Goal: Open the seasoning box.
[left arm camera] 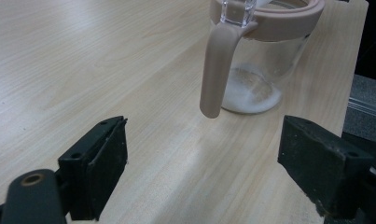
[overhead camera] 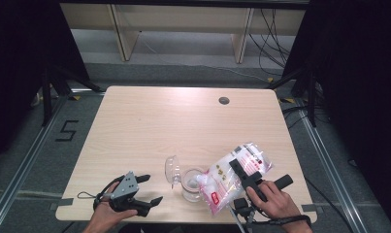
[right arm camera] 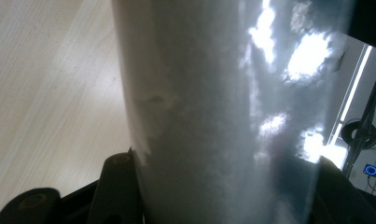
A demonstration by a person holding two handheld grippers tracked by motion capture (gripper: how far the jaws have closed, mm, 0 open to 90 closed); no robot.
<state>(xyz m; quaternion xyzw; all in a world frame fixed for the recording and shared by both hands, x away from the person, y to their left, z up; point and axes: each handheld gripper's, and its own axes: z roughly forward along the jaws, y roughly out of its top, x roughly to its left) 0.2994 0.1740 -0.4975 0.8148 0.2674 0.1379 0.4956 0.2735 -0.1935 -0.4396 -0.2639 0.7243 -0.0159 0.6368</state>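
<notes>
A clear plastic bag [overhead camera: 223,183] of white cotton balls is tilted down to the left, its lower end over the mouth of a glass jar [overhead camera: 189,188]. My right gripper [overhead camera: 237,170] is shut on the bag's upper part; in the right gripper view the bag [right arm camera: 213,116] fills the space between the jaws of my right gripper [right arm camera: 223,165]. The jar's hinged lid [overhead camera: 172,170] stands open on its left. The left gripper [overhead camera: 152,189] rests open at the table's near left, apart from the jar. From the left gripper [left arm camera: 204,128], the jar [left arm camera: 260,70] shows a beige rim and hanging clasp [left arm camera: 216,70].
The wooden table [overhead camera: 159,121] has a round cable hole [overhead camera: 224,100] at the far right. Wooden furniture legs and cables lie on the floor beyond. Black curtains and metal rails flank both sides.
</notes>
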